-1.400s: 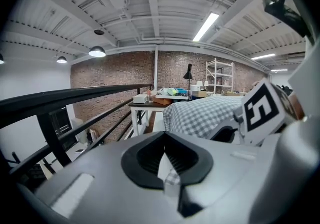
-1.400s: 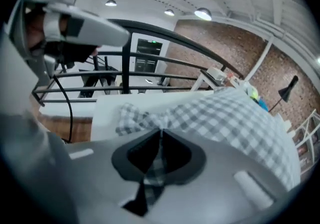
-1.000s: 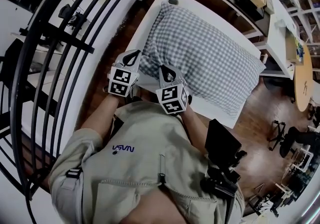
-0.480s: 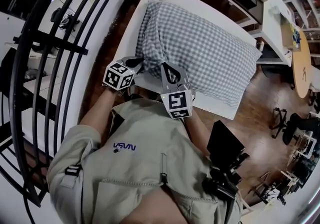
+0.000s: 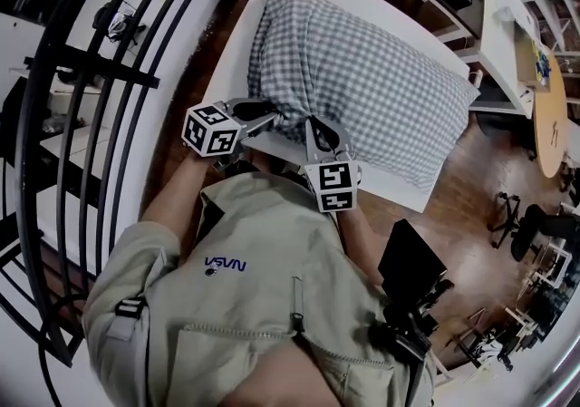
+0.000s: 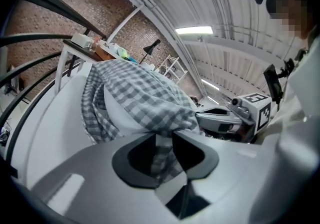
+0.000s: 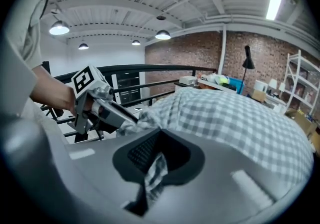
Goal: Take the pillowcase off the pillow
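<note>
- Both corner grips have changed: pillowcase (image 5: 362, 79) and pillow (image 6: 116, 113) dragged nearer me on the desk (image 5: 237, 44).
- Left gripper (image 5: 269, 115) is opening, with fabric loose between its jaws. Probably a regrip.
- Right gripper (image 5: 319, 129) is clamped on the corner fold.

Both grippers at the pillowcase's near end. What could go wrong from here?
1. On the left gripper the jaws are opening with pillowcase fabric between them; it may drop, leaving a one-sided pull.
2. The right gripper pinches only a thin fold, which could slip out.
3. Nothing pins the pillow on the table, so pulling may drag it along.
</note>
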Motion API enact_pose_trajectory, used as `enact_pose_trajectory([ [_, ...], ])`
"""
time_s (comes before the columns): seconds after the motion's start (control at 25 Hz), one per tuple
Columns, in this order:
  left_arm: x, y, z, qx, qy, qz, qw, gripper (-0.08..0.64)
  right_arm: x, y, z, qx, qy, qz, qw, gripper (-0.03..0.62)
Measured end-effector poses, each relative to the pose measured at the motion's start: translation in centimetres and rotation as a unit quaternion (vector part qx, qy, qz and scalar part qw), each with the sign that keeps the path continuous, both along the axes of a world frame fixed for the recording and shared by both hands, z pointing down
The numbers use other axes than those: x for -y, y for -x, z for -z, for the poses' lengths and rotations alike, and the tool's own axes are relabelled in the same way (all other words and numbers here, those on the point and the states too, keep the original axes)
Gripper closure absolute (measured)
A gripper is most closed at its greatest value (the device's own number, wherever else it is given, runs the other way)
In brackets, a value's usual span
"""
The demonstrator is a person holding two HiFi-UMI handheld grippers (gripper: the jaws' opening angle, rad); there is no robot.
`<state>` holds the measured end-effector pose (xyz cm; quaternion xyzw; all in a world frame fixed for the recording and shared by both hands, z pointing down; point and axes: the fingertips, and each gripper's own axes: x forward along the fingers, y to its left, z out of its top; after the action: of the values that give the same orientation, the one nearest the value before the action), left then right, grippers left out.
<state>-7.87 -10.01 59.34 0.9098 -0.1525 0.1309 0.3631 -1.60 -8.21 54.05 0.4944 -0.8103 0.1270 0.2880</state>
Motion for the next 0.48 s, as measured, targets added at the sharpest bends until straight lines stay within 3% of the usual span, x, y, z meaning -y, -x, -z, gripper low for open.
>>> enact_pose_trajectory([
  [0.24,0.2,-0.6,-0.5,0.008,0.012,0.004,0.9999,0.345,-0.2,-2.6,0.8,-0.008,-0.016,-0.067,0.998,0.584],
  [0.48,0.1,-1.9,-0.9,0.012,0.017,-0.005,0.9998,0.34,-0.5,-3.4,0.7,0.004,-0.028,-0.083,0.996,0.584],
])
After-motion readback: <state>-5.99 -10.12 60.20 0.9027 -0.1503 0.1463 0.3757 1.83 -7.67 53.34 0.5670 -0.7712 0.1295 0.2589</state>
